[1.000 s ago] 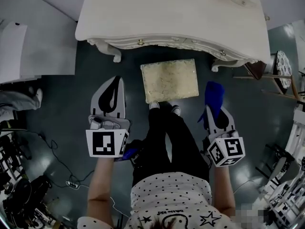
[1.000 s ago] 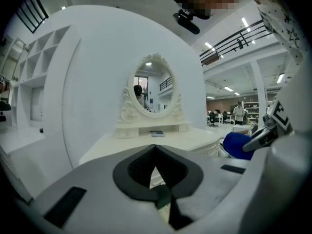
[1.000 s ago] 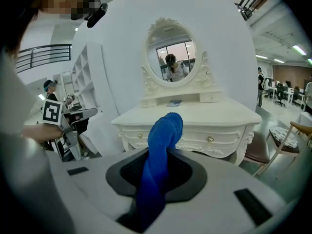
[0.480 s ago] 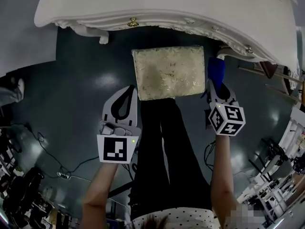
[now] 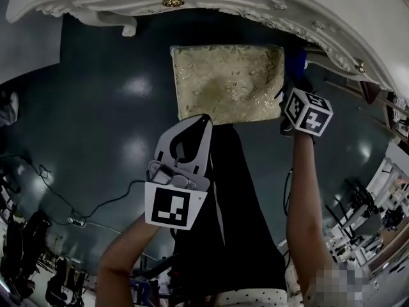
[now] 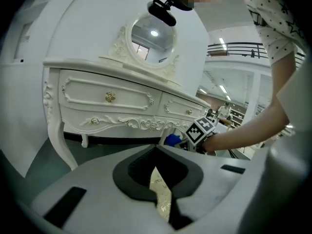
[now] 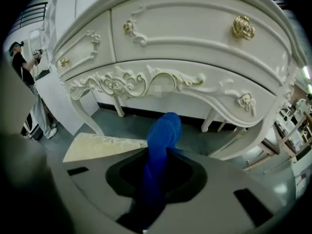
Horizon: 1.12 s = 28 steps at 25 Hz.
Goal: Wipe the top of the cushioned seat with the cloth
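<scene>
On the dark floor just in front of the white dressing table (image 5: 268,8) stands one cushioned seat (image 5: 227,82), its pale gold patterned top bare and facing up. There are two grippers, each carrying one cube with black-and-white square markers. The left gripper (image 5: 200,124) hangs over the near edge of the seat, left of its middle, jaws clenched together with only a thin slit between them and nothing held; a sliver of the seat shows through that slit in the left gripper view. The right gripper (image 7: 157,160) is at the seat's right edge, near the far corner, its jaws grasping one blue cloth (image 7: 163,130) that stands up out of them in a twisted roll. The cloth sits just beside the seat's right side; whether it touches the cushion cannot be told. In the left gripper view the table shows two drawers, each with one knob, and one oval mirror (image 6: 153,38) on top. The person's dark trouser legs (image 5: 239,190) run between the two grippers up to the seat's near edge
</scene>
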Motion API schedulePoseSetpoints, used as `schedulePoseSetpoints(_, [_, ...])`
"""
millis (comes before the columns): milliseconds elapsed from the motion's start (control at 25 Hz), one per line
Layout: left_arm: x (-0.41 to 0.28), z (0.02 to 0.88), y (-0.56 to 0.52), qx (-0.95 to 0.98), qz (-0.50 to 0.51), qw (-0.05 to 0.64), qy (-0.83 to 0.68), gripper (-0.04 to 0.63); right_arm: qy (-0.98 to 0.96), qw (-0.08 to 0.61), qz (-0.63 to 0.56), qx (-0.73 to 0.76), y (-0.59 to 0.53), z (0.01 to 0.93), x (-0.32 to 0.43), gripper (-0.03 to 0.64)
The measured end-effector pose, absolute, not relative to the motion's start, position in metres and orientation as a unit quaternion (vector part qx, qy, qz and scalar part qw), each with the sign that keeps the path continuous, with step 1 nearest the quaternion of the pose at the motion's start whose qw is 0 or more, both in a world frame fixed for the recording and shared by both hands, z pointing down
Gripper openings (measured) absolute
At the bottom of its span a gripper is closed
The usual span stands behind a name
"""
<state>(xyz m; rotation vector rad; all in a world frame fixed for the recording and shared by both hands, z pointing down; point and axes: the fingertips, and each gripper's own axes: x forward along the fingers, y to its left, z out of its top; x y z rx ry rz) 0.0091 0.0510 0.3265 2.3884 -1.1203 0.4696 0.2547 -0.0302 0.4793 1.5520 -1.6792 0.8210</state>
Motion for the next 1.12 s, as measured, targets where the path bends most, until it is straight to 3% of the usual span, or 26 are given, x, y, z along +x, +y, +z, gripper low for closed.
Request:
schedulePoseSetpoints(160, [0.009,0.320,0.051,0.827,0.122,0.287,-0.467,-0.005,-0.644,0.357,0.323,0.595,-0.033,0.489,0.255,0.087])
schedulePoseSetpoints(400, [0.000,0.317,0.068,0.792,0.150,0.292,-0.515,-0.005,-0.643,0.354,0.326,0.596,-0.036,0.492,0.252,0.087])
schedulePoseSetpoints(640, [0.022,0.323,0.066,0.805,0.182,0.254,-0.504,-0.005,-0.640,0.362,0.326,0.594,-0.037,0.500,0.255,0.087])
schedulePoseSetpoints(1120, [0.016,0.352,0.066,0.796,0.189,0.291,-0.496,-0.005,-0.626,0.387,0.337,0.587,-0.033,0.537,0.270,0.087])
